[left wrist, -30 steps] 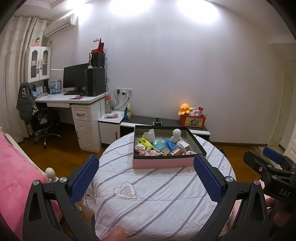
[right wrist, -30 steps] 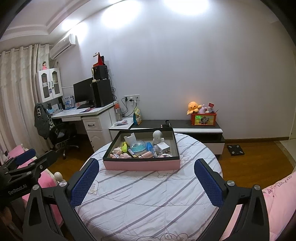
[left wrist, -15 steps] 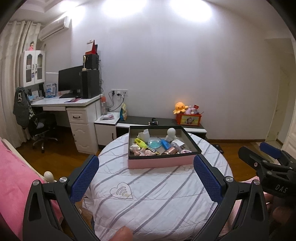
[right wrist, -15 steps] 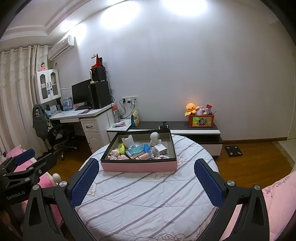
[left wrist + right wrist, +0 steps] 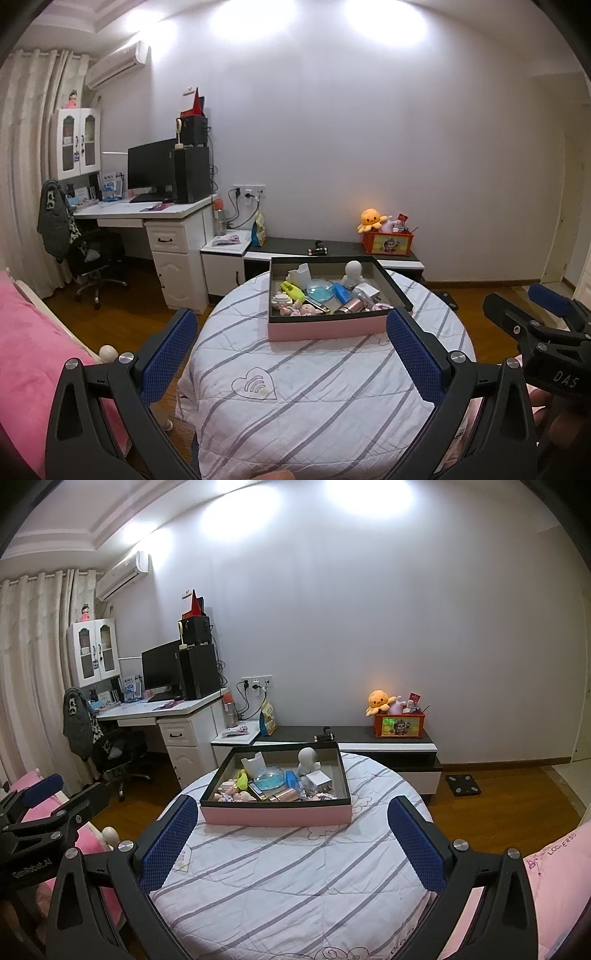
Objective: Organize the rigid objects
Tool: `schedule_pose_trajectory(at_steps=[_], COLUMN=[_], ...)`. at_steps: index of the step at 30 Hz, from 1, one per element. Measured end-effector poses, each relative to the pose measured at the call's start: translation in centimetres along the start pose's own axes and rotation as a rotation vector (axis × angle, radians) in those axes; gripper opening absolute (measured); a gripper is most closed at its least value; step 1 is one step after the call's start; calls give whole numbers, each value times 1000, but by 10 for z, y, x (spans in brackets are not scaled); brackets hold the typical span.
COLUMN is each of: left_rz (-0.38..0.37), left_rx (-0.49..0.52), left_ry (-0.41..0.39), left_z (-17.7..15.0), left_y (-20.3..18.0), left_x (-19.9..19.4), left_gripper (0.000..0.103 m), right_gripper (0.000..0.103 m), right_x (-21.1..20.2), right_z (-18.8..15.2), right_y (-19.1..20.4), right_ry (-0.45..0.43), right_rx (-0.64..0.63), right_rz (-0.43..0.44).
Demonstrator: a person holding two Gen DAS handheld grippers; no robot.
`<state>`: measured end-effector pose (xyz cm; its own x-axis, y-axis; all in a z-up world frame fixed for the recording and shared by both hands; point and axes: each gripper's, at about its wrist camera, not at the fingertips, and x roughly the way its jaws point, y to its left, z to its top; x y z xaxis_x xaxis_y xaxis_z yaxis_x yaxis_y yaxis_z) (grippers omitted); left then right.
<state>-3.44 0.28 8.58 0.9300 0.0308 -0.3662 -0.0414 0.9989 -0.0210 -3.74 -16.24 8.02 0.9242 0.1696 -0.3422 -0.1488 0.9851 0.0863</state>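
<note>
- While the left gripper (image 5: 291, 347) hangs above the near edge of the round table (image 5: 317, 402), its jaws stand spread wide and bare, grasping nothing. In the left wrist view the tray (image 5: 325, 328) sits toward the far edge, straight ahead and well apart from the jaws, a little right of their midline. Its long axis runs across the line of reach, so the pink front wall faces the jaws square on.
- Inside the tray, the left view shows a heap of small items: a yellow piece (image 5: 292, 287) at the left, a blue dish (image 5: 318, 291) in the middle, a white figure (image 5: 353, 273) at the back right, a metal tube (image 5: 349, 306) near the front wall.
- From the right wrist view, the right gripper (image 5: 291, 829) has its jaws likewise parted and bare, above the near edge. The tray lies ahead and slightly left of their midline, broadside again, with its right corner closest to the centre line.
- Neither gripper looks clearly nearer; my guess is that the left suits the yellow piece and the right suits the white figure.
</note>
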Motion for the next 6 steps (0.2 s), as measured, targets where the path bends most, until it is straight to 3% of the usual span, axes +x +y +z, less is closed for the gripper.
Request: schedule_pose_trajectory(at_steps=[6], left_rz=[-37], left_rx=[-14], left_ry=[-16], left_z=[0], left_y=[0], left_x=[-4], left_gripper=[103], right_gripper=[103], right_x=[-2], right_z=[1], right_y=[0], right_ry=[-10], right_rx=[11], right_rz=[-11])
